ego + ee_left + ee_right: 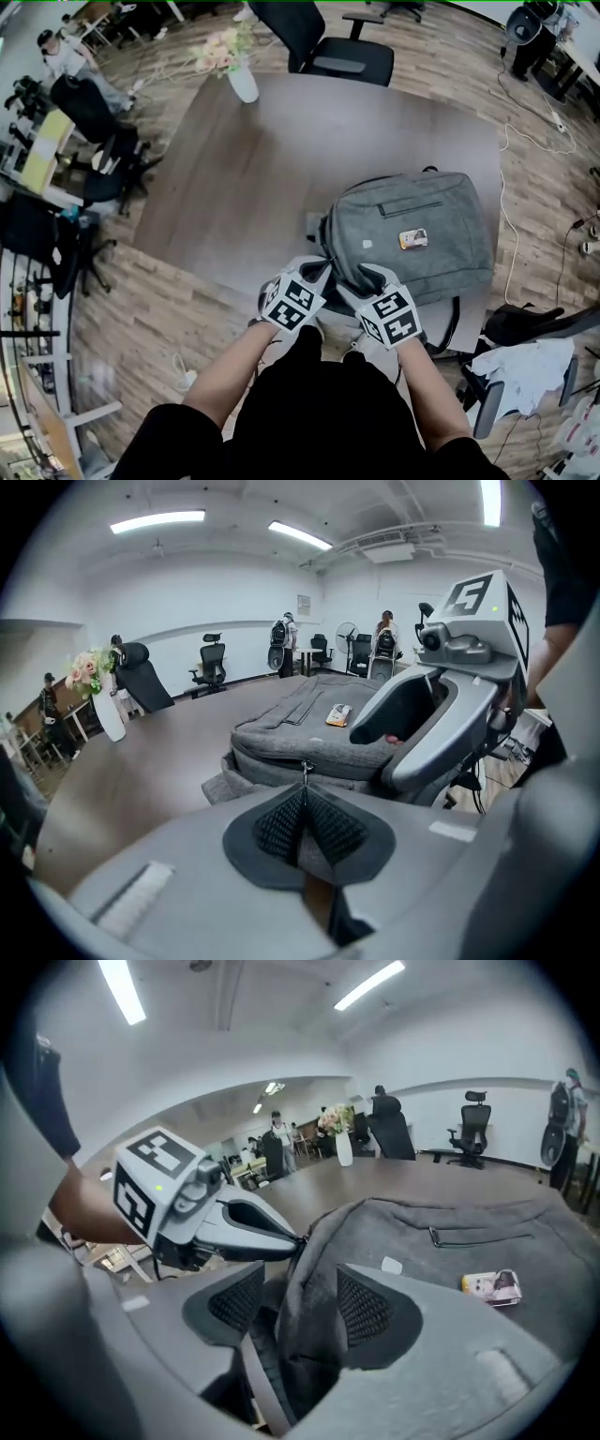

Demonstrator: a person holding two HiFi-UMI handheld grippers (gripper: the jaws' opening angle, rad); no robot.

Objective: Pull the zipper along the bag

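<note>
The left gripper (303, 797) is pinched tight on the zipper pull (303, 770) at the near edge of the grey bag (281, 728). Just beside it, the right gripper (298, 1302) stands wide, a fold of the bag between its jaws, seemingly not squeezed. The bag lies on a brown table (262, 159).

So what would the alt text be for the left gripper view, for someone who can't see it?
The left gripper has its fingers shut on the zipper pull of a grey backpack lying on a brown table. The right gripper sits at the backpack's right, and a white vase of flowers stands far left.
</note>
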